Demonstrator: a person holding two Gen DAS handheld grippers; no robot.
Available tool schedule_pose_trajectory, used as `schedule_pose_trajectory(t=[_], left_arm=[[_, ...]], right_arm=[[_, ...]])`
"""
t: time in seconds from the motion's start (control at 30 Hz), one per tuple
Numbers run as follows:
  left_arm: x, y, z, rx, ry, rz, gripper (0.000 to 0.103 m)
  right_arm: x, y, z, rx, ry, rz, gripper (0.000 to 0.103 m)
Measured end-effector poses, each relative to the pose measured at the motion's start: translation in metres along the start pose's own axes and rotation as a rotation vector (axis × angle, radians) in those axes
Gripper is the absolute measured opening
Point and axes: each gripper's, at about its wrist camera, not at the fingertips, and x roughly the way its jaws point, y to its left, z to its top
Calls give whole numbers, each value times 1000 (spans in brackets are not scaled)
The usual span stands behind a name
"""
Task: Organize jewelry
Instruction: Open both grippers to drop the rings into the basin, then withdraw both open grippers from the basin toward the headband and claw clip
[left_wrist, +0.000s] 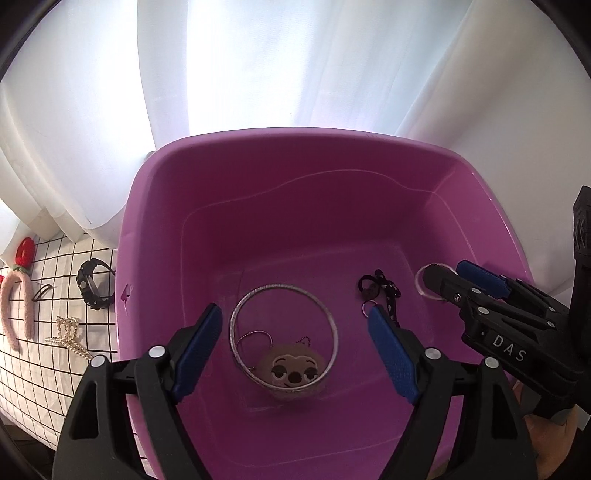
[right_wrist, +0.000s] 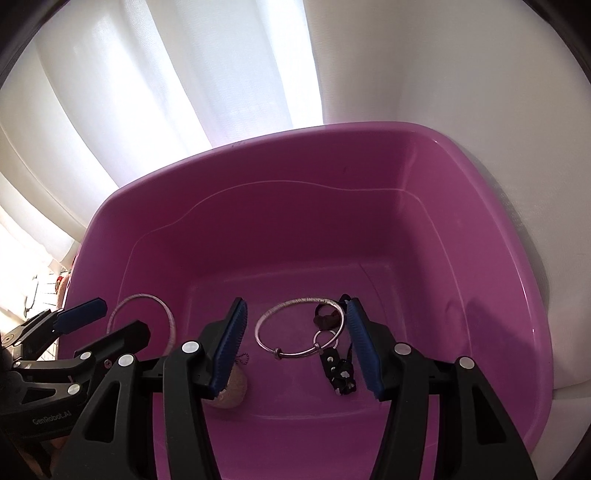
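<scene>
While both grippers point down into the purple tub (left_wrist: 155, 229), the left gripper (left_wrist: 295, 321) stands wide and empty above the large bangle (left_wrist: 284, 291) and plush charm (left_wrist: 293, 369). At its 3 o'clock, the right gripper (right_wrist: 295, 328) stands half open, gripping nothing, over the thin bangle (right_wrist: 299, 332); black strap (right_wrist: 341, 376) at its 5 o'clock.

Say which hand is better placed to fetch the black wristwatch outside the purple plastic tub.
Likely left: the left gripper is empty, jaws open, and the black wristwatch lies left of the purple plastic tub.
</scene>
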Motion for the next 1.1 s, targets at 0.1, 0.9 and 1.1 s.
schedule_pose_trajectory(t=[0.1, 0.9, 1.1], left_arm=[[-2, 3, 0, -13, -5, -8, 87], [-30, 6, -2, 10, -60, 20, 89], [-50, 14, -7, 19, -110, 48, 92]], right_arm=[[-1, 0, 1, 3, 2, -12, 60], [-17, 5, 6, 19, -22, 48, 68], [-14, 10, 7, 20, -8, 73, 68]])
